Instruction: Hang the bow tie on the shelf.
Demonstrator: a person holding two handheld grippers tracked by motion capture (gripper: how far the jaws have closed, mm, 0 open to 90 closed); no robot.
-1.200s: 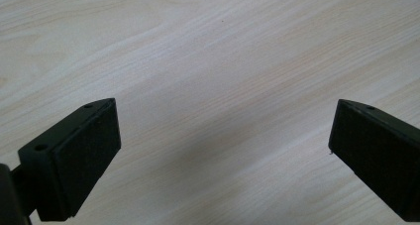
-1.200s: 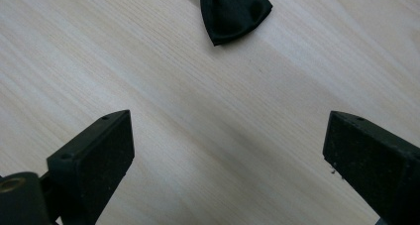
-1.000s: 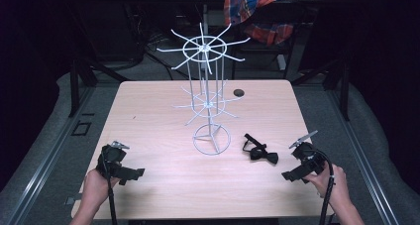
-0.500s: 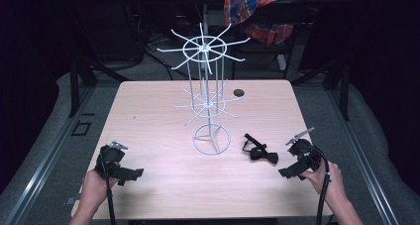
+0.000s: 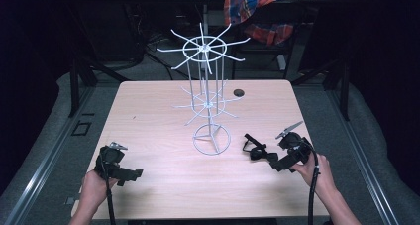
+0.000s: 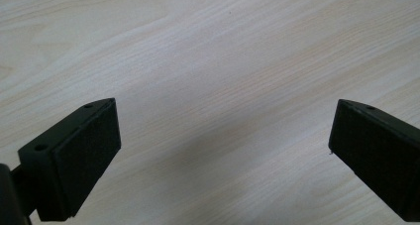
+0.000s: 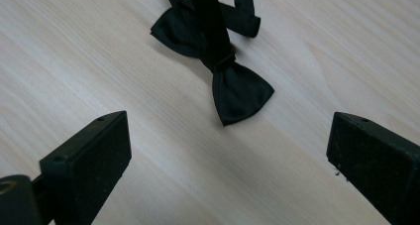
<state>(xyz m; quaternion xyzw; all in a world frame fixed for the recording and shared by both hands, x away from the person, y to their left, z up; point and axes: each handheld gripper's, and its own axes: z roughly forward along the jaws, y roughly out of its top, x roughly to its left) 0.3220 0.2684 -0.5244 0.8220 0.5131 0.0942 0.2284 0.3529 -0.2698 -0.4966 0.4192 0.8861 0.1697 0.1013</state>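
Reaching: right gripper (image 5: 277,164), held in the person's right hand (image 5: 314,169) at about 4 o'clock on the table (image 5: 148,111), points at the black bow tie (image 5: 258,149).
Right tongs: wide apart, with nothing between them; in the right gripper view the bow tie (image 7: 218,56) lies on the wood beyond the two black jaws, clear of both.
Bow tie place: flat on the table at about 4 o'clock from the wire rack (image 5: 207,91), near its ring base and just beside the right gripper's tips; its strap lies looped at the rack side.
Left gripper (image 5: 130,174): at about 7 o'clock on the table, in the left hand (image 5: 94,183), well apart from the bow tie.
Left tongs: wide apart over bare wood in the left gripper view (image 6: 223,150), with nothing between them.
Rack: white, upright, two tiers of spokes, at the table's middle.
Far edge: a small dark disc (image 5: 238,92) at about 1 o'clock.
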